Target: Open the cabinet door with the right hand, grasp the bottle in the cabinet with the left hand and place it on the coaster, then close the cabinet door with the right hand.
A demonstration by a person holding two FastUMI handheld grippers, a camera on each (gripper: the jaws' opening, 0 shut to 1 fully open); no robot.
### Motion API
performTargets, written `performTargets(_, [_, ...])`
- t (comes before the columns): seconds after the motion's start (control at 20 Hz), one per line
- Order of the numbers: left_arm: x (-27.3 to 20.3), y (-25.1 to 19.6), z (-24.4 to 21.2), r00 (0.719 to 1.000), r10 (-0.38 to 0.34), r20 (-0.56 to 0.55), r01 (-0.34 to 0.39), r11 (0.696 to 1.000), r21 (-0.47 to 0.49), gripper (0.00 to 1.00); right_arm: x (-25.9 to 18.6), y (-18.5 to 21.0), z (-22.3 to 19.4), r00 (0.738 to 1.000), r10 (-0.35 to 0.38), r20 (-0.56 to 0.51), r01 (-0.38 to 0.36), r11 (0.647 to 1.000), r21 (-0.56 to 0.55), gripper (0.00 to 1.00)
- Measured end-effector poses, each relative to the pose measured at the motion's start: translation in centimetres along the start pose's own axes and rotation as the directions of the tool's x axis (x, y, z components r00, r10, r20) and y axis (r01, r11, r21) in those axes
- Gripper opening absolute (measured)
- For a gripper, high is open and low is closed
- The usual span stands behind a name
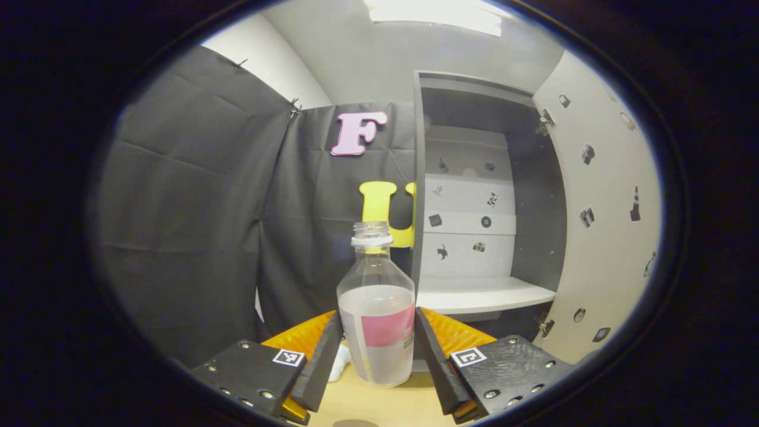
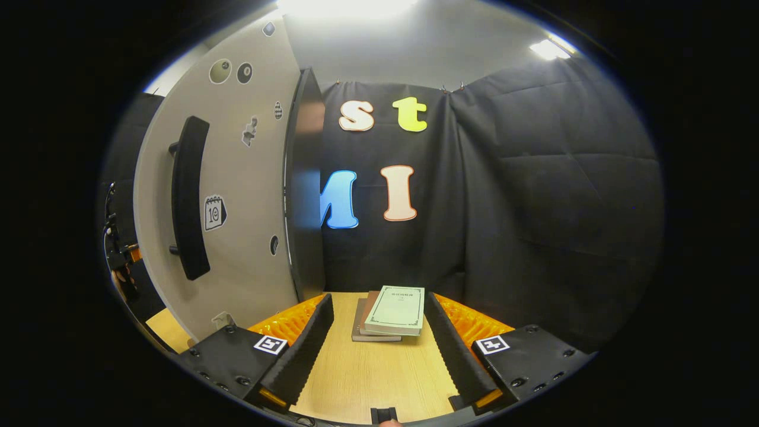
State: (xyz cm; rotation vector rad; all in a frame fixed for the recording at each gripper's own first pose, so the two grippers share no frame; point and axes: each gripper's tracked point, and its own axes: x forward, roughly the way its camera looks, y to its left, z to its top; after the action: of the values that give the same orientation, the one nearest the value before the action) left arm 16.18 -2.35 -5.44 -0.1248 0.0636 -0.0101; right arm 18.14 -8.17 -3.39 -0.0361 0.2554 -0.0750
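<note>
The left tool points level toward the open cabinet, its 2 fingers spread with the plastic bottle standing upright between them on the tabletop. A narrow gap shows on each side of the bottle, so the fingers flank it without clamping. The bottle is uncapped, with a pink label band, and a small white object lies just left of its base; whether a coaster is under it cannot be told. Ahead and to the right, the white shelf is bare and the cabinet door is swung wide.

The right tool is held level and low over the tabletop, fingers apart, gripping nothing. A stack of books lies straight ahead between them. The door's outer face with its dark handle stands to the tool's left, well clear.
</note>
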Motion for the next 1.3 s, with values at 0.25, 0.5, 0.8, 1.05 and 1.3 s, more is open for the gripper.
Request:
performTargets(0.25, [-1.9,2.6,-4.9,0.998,0.037,-0.050,-0.039,0.999,-0.033,0.74,-0.5,0.4,-0.5,1.000,0.006,-0.007,-0.006,1.000,-0.020,1.00])
performTargets(0.5, [-2.1,3.6,-10.3,0.994,0.048,-0.102,-0.051,0.998,-0.031,0.72,-0.5,0.5,-1.0,1.000,-0.014,-0.007,0.014,1.000,-0.026,0.99])
performTargets(0.8, [-1.7,4.5,-17.6,0.981,0.070,-0.183,-0.083,0.995,-0.059,0.72,-0.7,0.0,-2.4,0.998,-0.047,-0.040,0.044,0.998,-0.055,1.00])
performTargets(1.05, [-1.9,5.1,-22.1,0.969,0.095,-0.227,-0.111,0.992,-0.061,0.74,-1.1,0.4,-3.1,0.997,-0.049,-0.062,0.043,0.994,-0.104,0.97])
performTargets(1.3, [-2.7,5.6,-25.7,0.957,0.118,-0.264,-0.137,0.989,-0.053,0.72,-1.5,0.8,-3.7,0.997,-0.040,-0.070,0.033,0.994,-0.104,0.99])
